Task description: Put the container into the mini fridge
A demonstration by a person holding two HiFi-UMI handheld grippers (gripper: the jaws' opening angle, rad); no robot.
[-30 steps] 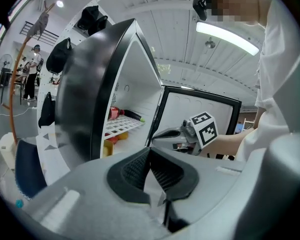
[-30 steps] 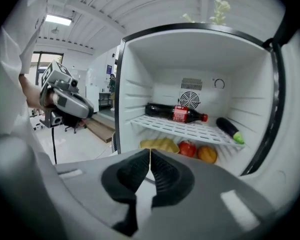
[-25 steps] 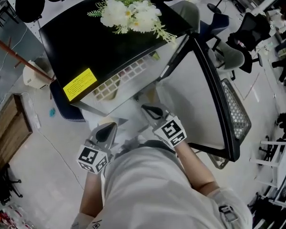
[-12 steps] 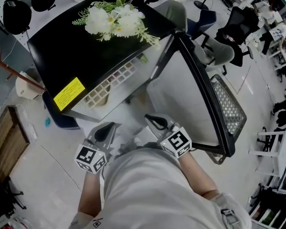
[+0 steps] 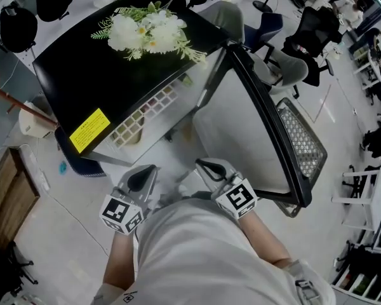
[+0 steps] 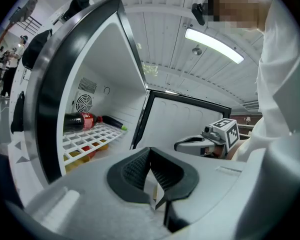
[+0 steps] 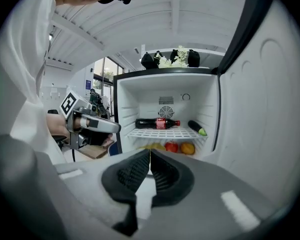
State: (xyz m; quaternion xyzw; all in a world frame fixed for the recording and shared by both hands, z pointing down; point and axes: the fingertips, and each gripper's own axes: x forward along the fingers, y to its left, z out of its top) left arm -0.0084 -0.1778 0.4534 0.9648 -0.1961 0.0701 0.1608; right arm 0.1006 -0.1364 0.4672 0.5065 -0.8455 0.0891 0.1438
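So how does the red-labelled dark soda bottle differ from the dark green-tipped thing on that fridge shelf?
The red-labelled dark soda bottle lies crosswise along the back wall; the dark green-tipped thing angles toward the front, by the right wall. The bottle looks longer and has a red band; the other shows only a green end. Both lie flat on the white wire shelf.

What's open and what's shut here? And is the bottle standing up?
mini fridge: door wide open.
soda bottle: lying on its side on the wire shelf.
flowers: lying on top of the mini fridge.
left gripper: jaws together, nothing held.
right gripper: jaws together, nothing held.
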